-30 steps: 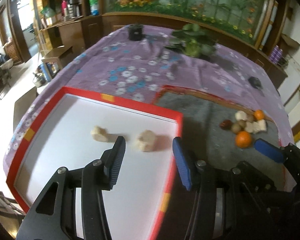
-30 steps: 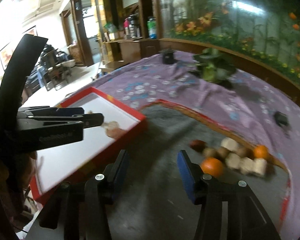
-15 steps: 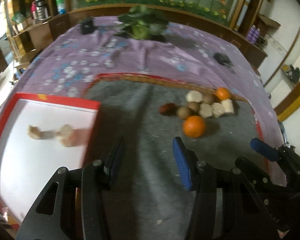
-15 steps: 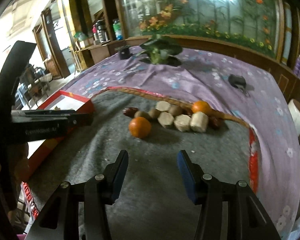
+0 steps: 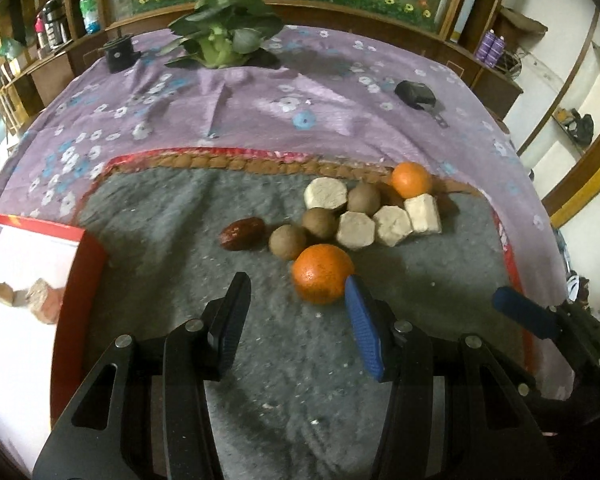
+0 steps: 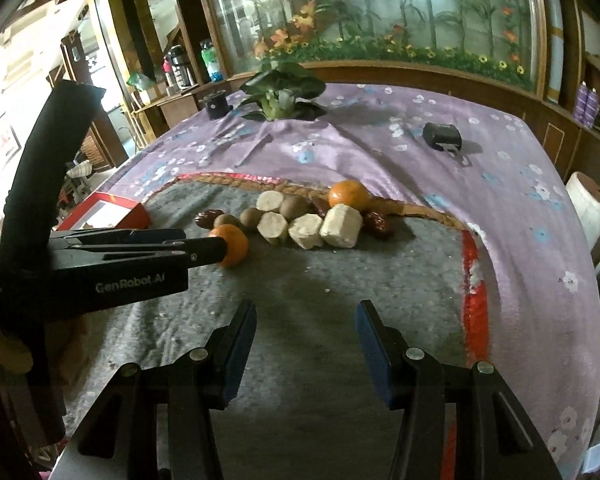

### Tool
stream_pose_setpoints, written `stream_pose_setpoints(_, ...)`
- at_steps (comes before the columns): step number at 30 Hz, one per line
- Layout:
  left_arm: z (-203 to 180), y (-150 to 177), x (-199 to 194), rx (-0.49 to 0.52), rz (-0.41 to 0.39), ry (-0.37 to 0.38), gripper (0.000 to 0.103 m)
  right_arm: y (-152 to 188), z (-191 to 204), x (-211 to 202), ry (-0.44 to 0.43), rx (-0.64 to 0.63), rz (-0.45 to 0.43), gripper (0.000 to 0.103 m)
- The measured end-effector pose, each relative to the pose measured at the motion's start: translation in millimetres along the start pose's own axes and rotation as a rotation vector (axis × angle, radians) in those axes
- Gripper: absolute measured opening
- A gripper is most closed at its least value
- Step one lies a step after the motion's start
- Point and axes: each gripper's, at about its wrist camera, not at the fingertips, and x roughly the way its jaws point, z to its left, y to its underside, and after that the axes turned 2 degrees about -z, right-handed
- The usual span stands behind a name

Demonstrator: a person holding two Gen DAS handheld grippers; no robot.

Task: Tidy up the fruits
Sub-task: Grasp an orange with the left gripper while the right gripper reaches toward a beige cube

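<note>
Only rightward: dates (image 6: pixel 378 222) behind chunks (image 6: pixel 340 226)

home dining room: floral tablecloth (image 5: pixel 260 112), wooden shelving (image 6: pixel 156 100) with thermos, bottles.

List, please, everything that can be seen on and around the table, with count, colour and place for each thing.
oranges: 2, orange; one at the near edge of the pile, one at the far edge
round brown fruits: 3, brown, middle of the pile
pale cut chunks: 4, cream, right part of the pile
red dates: at least 3, dark red, at both ends of the pile
grey mat: 1, grey, under the pile
red tray: 1, red rim with white floor, left of the mat, with pale pieces in it
floral cloth: 1, purple, covers the table
leafy plant: 1, green, far side
left gripper: open, empty
right gripper: open, empty
</note>
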Motion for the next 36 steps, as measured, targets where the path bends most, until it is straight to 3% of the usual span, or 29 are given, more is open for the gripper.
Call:
stream_pose_setpoints(14, -3.8, -1.8, 22.8, -0.028, 0.027, 0.045, 0.048, -5.8, -20.6, 5.9, 0.004, 0.054, -0.005, 0.050)
stream_pose_setpoints(17, -2.4, -2.6, 21.5, -0.033, 0.011, 0.071, 0.033, -10.2, -20.7, 9.4, 0.000, 0.053, -0.004, 0.050)
stream_pose_setpoints(24, 3.6, 4.8, 10.9, -0.015, 0.012, 0.052, 0.033, -32.6, -33.1, 26.3, 0.008, 0.117, -0.027, 0.050)
stream_pose_setpoints(30, 6.9, 11.2, 5.8, -0.013, 0.024, 0.059, 0.033, -52.3, -41.7, 58.2, 0.027, 0.166, 0.019, 0.050)
stream_pose_setpoints(36, 9.6, 13.6, 4.7, -0.013, 0.034, 0.070, 0.033, -36.0, -48.0, 55.5, 0.021, 0.180, 0.052, 0.051)
